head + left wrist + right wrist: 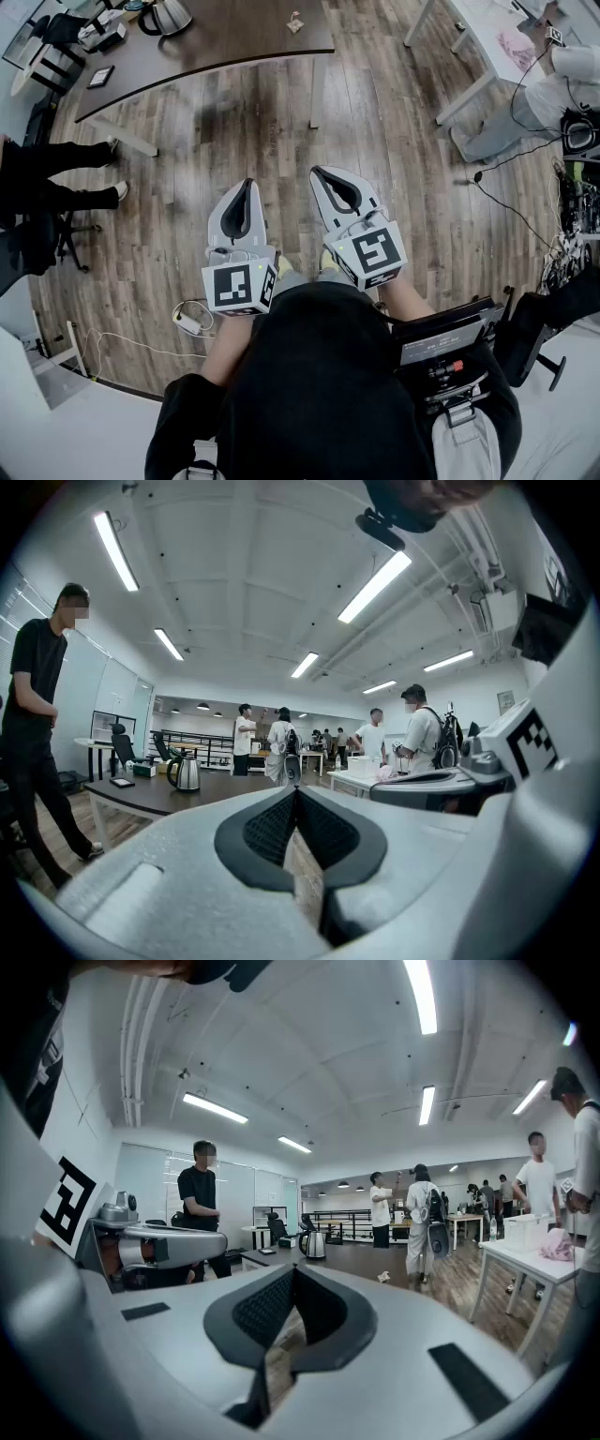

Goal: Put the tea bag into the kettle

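A wood-plank floor (375, 141) stretches ahead to a dark table (216, 47), where the kettle (169, 14) stands and the tea bag (294, 22) lies near the front edge, well apart from it. The left gripper (246, 184) and right gripper (319, 172) hang near the person's body, far from the table, jaws together on nothing. The task looks unstarted: approach, pickup and drop all remain.

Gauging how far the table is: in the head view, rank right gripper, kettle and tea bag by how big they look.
1. Right gripper: largest, but it is nearest the camera.
2. Kettle: partly cut off by the frame's edge.
3. Tea bag: smallest.
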The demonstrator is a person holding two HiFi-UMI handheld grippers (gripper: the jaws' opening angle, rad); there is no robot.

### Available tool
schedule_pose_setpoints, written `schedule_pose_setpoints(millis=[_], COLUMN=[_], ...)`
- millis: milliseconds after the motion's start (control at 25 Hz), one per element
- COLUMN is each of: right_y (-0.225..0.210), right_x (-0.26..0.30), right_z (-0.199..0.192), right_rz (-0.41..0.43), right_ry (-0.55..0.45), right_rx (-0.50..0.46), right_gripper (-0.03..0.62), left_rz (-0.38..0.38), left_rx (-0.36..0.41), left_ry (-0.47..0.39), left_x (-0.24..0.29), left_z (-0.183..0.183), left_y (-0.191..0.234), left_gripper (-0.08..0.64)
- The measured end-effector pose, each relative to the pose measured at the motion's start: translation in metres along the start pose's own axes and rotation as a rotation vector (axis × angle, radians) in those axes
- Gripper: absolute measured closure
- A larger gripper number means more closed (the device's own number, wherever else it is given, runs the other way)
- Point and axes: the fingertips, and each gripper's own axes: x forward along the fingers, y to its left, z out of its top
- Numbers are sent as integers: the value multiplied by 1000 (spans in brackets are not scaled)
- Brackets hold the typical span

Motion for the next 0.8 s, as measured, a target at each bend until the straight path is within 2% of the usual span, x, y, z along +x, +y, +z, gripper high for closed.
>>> schedule_pose_setpoints(millis=[280,600,800], right_y=[4,16,43], right_x=[9,33,52], right_z=[4,16,20], right_rz=[1,-16,-3], right_ry=[1,-20,-12], right_rx=[-4,43,23], right_gripper=[588,588,588], left_rz=[-2,-7,-17], left_rx=[16,-8,-37], left_ry=[-15,-26,-34], left_x=[1,2,-6], left_z=[5,6,4], left_y=[10,49,77], left_gripper=[557,557,557])
